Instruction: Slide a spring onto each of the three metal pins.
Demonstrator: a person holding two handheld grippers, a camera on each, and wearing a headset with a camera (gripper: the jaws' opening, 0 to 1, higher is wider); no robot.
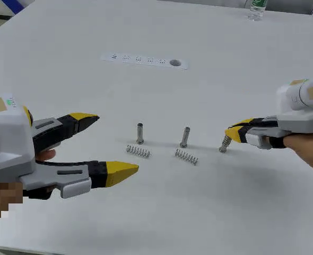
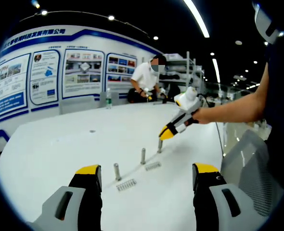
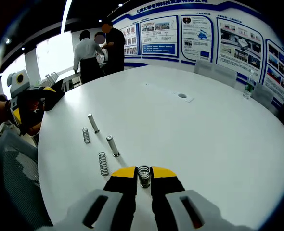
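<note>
Steel spring (image 1: pixel 225 143): likely light, squashy, pinch mid-coil | right gripper (image 3: pixel 143 174) fingers clamped on it | left gripper (image 1: pixel 115 142) fingers apart

Lit brightly and evenly from overhead by ceiling strips (image 2: pixel 198 19) and spotlights (image 2: pixel 110 18). Soft, short shadows beside pins (image 1: pixel 140 133) on white table (image 1: pixel 225 79); mild glare there. Sharp in head view. Strong fisheye bending at gripper-view edges; slightly soft in backgrounds.

Colour key.
Left gripper (image 1: pixel 115 142) and right gripper (image 1: pixel 228 133): yellow tips, black jaws, pale grey bodies; pin (image 1: pixel 140 133) and spring (image 1: pixel 138 151): silvery metal; table (image 1: pixel 199 212): plain white.
</note>
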